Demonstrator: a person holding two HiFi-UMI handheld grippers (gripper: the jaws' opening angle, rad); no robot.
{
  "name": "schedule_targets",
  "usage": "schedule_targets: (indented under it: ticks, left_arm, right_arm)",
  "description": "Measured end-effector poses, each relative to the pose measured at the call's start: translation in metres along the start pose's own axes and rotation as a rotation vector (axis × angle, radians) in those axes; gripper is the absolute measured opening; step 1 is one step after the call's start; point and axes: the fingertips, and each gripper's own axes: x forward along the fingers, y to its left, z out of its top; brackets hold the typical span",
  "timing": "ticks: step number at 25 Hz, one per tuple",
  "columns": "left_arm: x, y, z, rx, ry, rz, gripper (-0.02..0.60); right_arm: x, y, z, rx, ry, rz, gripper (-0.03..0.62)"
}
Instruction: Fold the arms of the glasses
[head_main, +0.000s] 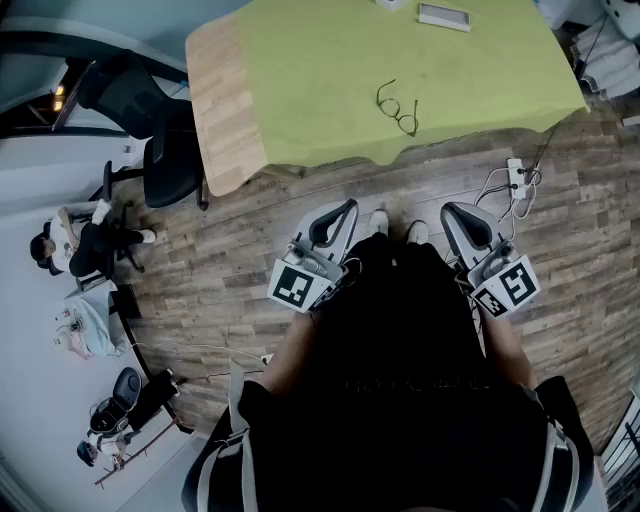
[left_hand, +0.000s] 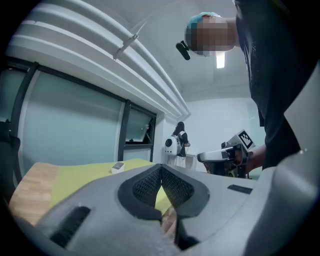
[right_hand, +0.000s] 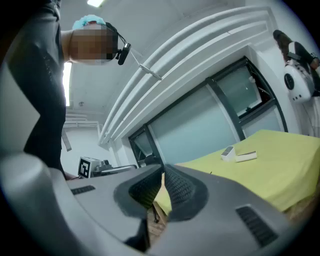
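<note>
1. Light wooden table (head_main: 215, 110), most of its top covered by a yellow-green cloth (head_main: 330, 60); bare wood shows at its left end in the head view.
2. Dark thin-framed glasses with round lenses (head_main: 397, 108): on the cloth, close to the table's near edge, touched by nothing. One arm juts from the lenses towards the table's far side.
3. Small flat white rectangular box (head_main: 444, 16): on the cloth at the table's far edge, well apart from the glasses.
4. Left gripper (head_main: 340, 215) (left_hand: 161, 167): grey, with marker cube, held off the table before its near edge, against the person's dark clothing. Ribbed pads meet at the tips, with nothing between them.
5. Right gripper (head_main: 455, 215) (right_hand: 163, 170): likewise short of the table's near edge. Pads are drawn together at the tips and grip nothing.
6. Black office chair (head_main: 165, 150): just beside the table's bare left end.
7. White power strip (head_main: 517, 178): on the plank floor, near the table's near right corner.
</note>
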Motion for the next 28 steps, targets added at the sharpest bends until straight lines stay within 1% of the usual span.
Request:
schedule_targets:
  ticks: [4, 8, 11, 13, 15, 19, 22, 25, 28]
  left_arm:
    - [0.002, -0.006, 0.0, -0.019, 0.001, 0.008, 0.018]
    - [0.003, -0.012, 0.001, 0.012, 0.013, 0.008, 0.018]
    - [0.0, -0.011, 0.001, -0.001, 0.009, 0.029, 0.018]
    - [-0.004, -0.011, 0.0, -0.005, 0.006, 0.041, 0.018]
    - [-0.006, -0.008, -0.002, -0.004, 0.002, 0.051, 0.018]
    - [-0.005, 0.005, -0.007, -0.04, -0.011, 0.072, 0.018]
    - [0.003, 0.021, -0.008, -0.056, -0.024, 0.08, 0.018]
    - [0.018, 0.04, -0.013, -0.07, -0.034, 0.059, 0.018]
    - [0.038, 0.062, -0.015, -0.086, -0.026, 0.036, 0.018]
  right_arm:
    - [-0.006, 0.001, 0.002, -0.013, 0.011, 0.02, 0.038]
    - [-0.011, 0.003, 0.003, -0.02, 0.006, 0.034, 0.038]
    - [-0.015, 0.001, 0.005, 0.009, -0.029, 0.027, 0.038]
    - [-0.015, 0.001, 0.007, 0.036, -0.047, 0.044, 0.038]
    - [-0.011, 0.0, 0.005, 0.035, -0.048, 0.058, 0.038]
    - [0.0, -0.006, -0.002, 0.034, -0.017, 0.044, 0.038]
    - [0.014, -0.016, -0.009, 0.011, 0.025, 0.026, 0.038]
    - [0.028, -0.029, -0.011, -0.002, 0.049, 0.008, 0.038]
    - [0.041, -0.047, -0.011, 0.005, 0.076, -0.03, 0.038]
